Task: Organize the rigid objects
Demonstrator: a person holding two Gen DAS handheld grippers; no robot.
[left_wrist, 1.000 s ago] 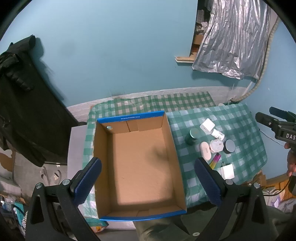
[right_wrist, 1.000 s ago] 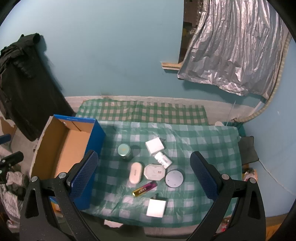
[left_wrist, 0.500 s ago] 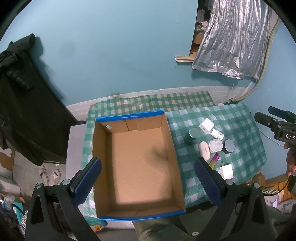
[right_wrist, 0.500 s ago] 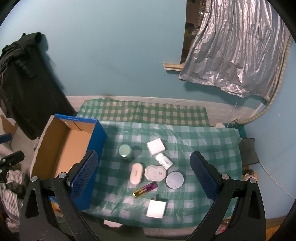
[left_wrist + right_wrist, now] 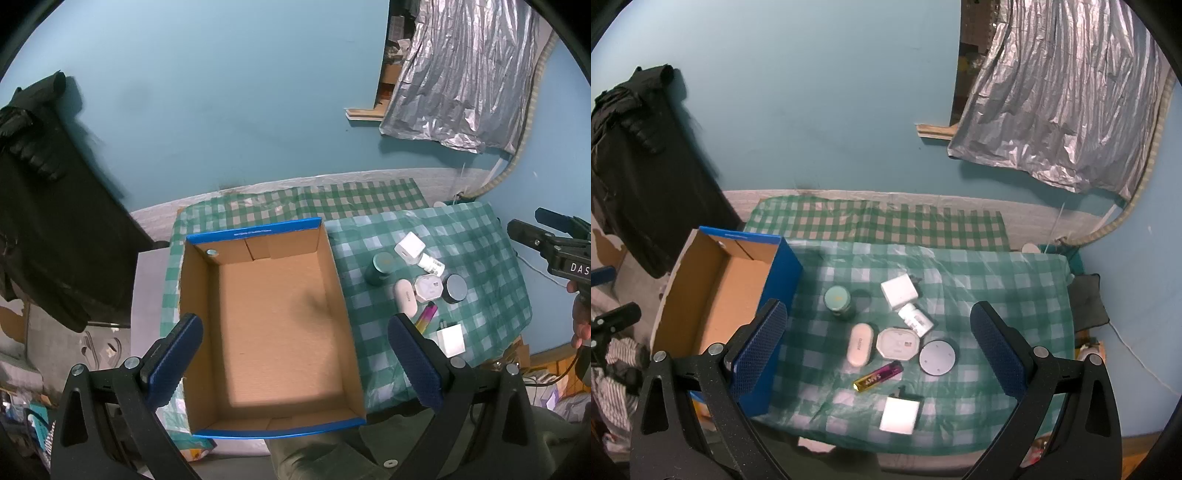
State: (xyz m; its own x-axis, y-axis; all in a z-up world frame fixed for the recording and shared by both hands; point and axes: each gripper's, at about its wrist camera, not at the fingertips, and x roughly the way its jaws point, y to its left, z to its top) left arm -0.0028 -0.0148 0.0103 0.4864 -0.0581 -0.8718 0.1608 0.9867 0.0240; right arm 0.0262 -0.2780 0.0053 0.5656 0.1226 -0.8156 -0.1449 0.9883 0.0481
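Observation:
An empty cardboard box with blue outer walls sits at the left of the checked table. My left gripper hovers open high above the box. My right gripper hangs open above a cluster of small objects: a teal jar, a white cube, a white pill bottle, a white oval case, an octagonal white box, a grey round puck, a gold-pink lighter and a white square block. The same cluster lies right of the box in the left wrist view.
A green checked cloth covers the table. A black garment hangs on the left wall and a silver foil sheet on the right. The right gripper's body and a hand show at the left view's right edge.
Both grippers have drifted only slightly; the objects sit marginally lower and to the left in the views. Nothing on the table has been moved or gripped.

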